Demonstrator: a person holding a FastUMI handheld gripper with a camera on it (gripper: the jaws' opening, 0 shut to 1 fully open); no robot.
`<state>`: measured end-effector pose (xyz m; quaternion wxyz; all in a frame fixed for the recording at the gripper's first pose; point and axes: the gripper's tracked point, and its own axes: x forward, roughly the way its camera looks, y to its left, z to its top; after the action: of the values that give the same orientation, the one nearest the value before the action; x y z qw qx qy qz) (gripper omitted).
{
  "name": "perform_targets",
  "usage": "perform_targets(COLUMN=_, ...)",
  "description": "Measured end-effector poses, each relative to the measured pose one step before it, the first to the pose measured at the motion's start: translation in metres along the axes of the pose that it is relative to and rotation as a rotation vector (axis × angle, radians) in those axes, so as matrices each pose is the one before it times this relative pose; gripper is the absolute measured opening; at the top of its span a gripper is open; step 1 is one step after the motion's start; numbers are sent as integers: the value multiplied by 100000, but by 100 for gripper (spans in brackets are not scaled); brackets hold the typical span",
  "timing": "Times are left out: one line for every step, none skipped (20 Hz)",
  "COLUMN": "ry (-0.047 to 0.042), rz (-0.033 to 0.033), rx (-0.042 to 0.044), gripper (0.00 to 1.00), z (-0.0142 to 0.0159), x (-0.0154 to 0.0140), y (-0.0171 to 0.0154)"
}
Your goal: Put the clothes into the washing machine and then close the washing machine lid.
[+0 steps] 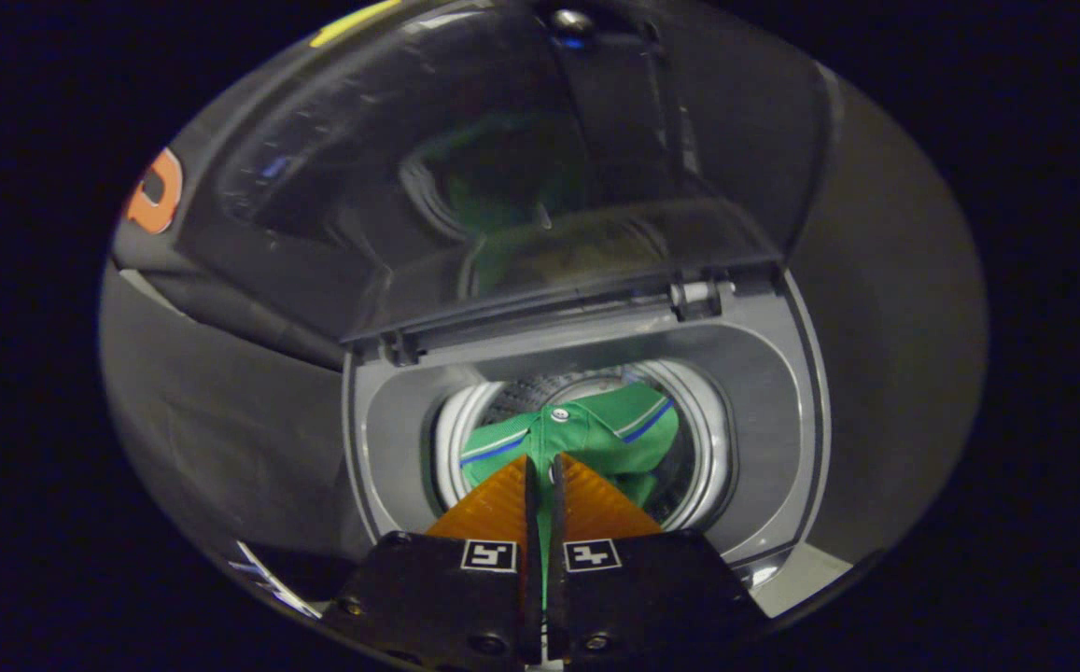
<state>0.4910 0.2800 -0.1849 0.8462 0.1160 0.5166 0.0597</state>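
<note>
Green polo shirt (586, 434) with white-and-blue striped collar and cuff trim sits in the drum (708, 457) of the top-load washing machine (773, 373), straight ahead of and below my gripper (544, 476). Jaws nearly closed, thin slit between them with a sliver of green showing through; I can't tell if they're pinching fabric or just above it. Shirt looks bunched, collar button up, long axis across the opening. Lid (521, 168) stands open beyond the drum, hinged at the far rim, tinted and reflecting the shirt. My call: release, then reach past the drum to the lid.
</note>
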Motion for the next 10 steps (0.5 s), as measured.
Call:
perform_targets(ry=353, rz=-994, rx=701, gripper=5, z=15, x=438, y=-213)
perform_targets(ry=-39, rz=-1183, rx=813, gripper=5, z=-209, x=214, y=-86)
perform_targets(ry=1, rz=-254, rx=917, gripper=5, z=-73, x=-60, y=152)
perform_targets(ry=245, rz=-338, rx=-16, gripper=5, z=-201, x=242, y=-10)
perform_targets(ry=22, rz=-597, rx=-773, gripper=5, z=-32, x=-11, y=-220)
perform_targets(ry=-17, rz=-441, rx=-742, gripper=5, z=14, x=-22, y=-150)
perform_targets(ry=23, rz=-66, rx=-185, gripper=5, z=-16, x=29, y=94)
perform_targets(ry=-247, rz=-342, rx=-18, gripper=5, z=-16, x=55, y=34)
perform_targets(ry=-288, rz=-44, rx=-259, gripper=5, z=89, x=-18, y=-42)
perform_targets(ry=-399, rz=52, rx=-211, gripper=5, z=87, x=-23, y=21)
